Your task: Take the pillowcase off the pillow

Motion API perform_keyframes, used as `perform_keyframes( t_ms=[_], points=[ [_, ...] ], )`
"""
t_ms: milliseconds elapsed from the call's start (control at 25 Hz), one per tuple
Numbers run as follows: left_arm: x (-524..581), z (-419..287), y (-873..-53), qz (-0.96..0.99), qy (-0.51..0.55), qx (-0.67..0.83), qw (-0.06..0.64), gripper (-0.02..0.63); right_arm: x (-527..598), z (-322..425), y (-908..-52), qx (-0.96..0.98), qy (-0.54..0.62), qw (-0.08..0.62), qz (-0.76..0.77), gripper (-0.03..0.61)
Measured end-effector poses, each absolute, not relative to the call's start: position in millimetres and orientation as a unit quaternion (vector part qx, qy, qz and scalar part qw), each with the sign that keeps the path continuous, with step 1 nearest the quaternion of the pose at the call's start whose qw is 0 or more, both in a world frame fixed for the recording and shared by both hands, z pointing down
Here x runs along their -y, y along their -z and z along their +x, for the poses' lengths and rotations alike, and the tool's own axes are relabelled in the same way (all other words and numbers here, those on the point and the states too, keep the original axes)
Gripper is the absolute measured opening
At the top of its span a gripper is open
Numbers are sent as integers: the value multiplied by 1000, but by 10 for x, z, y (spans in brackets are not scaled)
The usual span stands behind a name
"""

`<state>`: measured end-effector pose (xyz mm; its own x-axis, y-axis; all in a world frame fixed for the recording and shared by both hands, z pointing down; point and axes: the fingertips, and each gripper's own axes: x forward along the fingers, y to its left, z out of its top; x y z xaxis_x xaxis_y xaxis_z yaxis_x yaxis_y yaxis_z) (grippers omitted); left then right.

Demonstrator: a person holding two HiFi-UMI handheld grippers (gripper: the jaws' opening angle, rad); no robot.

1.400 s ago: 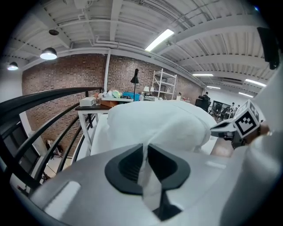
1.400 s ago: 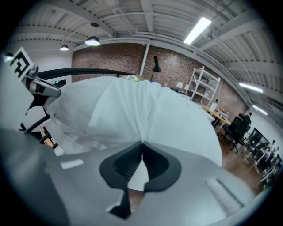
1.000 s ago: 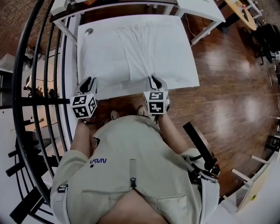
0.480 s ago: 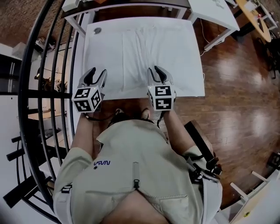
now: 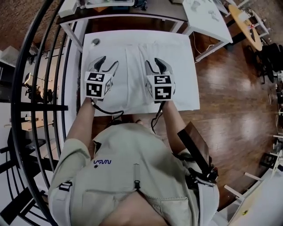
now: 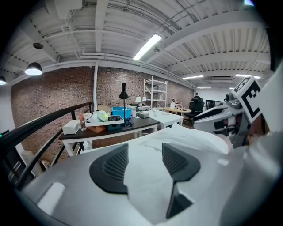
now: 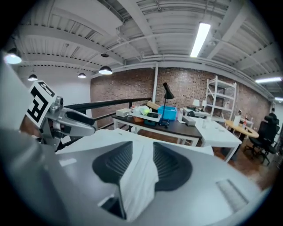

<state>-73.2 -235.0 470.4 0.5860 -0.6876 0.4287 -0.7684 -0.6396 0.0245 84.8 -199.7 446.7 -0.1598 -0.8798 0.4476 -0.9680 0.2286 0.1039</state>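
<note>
A pillow in a white pillowcase [image 5: 132, 86] lies on the white table [image 5: 188, 98]. Both grippers hover over it side by side. My left gripper [image 5: 106, 65] is above the pillow's left part. Its jaws have just been opening, and white pillowcase cloth [image 6: 143, 176] lies loosely in the wide gap of the left gripper [image 6: 145, 146]. My right gripper [image 5: 158, 65] is over the middle of the pillow. Its jaws have just been opening too, with a limp fold of the cloth [image 7: 139, 176] hanging between the pads of the right gripper [image 7: 142, 145].
A small round object [image 5: 95, 42] sits at the table's far left corner. Beyond the table stand a dark desk [image 6: 112, 128] with a blue bin and lamp, and a white desk [image 5: 205, 13]. A black railing [image 5: 48, 70] runs along the left; a chair [image 5: 194, 143] is behind on the right.
Both grippers have moved from the table's near edge forward and up over the pillow. Their jaws stand wider apart than before.
</note>
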Motion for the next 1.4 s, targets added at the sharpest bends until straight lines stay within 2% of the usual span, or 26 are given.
perform_keyframes(
  t_ms=[240,480,600,680,800,960,1000,1080,1160,1200,1400],
  points=[
    [2866,-607,-4854,889,-219,387,114,294,2549,885,-4410,728,-107,253,628,164],
    [3082,-574,-5305,859,-269,391,191,308,2927,972,-4711,717,-144,324,600,167],
    [3085,-559,-5393,849,-290,391,203,304,3031,979,-4888,719,-171,349,577,184],
    [3036,-558,-5507,842,-319,382,210,280,3107,1056,-4982,708,-174,375,573,203],
    [2823,-560,-5691,833,-364,358,216,194,3192,1122,-5167,698,-176,407,562,210],
    [2654,-360,-5492,869,-327,339,154,44,3208,1072,-5428,699,-179,443,532,212],
    [2576,-331,-5446,873,-323,338,137,34,3206,1044,-5470,702,-175,448,525,208],
    [2445,-342,-5318,878,-306,351,106,28,3218,1009,-5524,707,-166,444,525,165],
    [2382,-400,-5147,883,-271,373,87,26,3268,1038,-5500,705,-157,427,544,51],
    [2367,-436,-5061,885,-253,383,81,25,3296,1077,-5457,702,-153,418,556,20],
    [2312,-689,-4802,879,-212,425,51,25,3366,1373,-5174,690,-125,400,590,11]
  ],
)
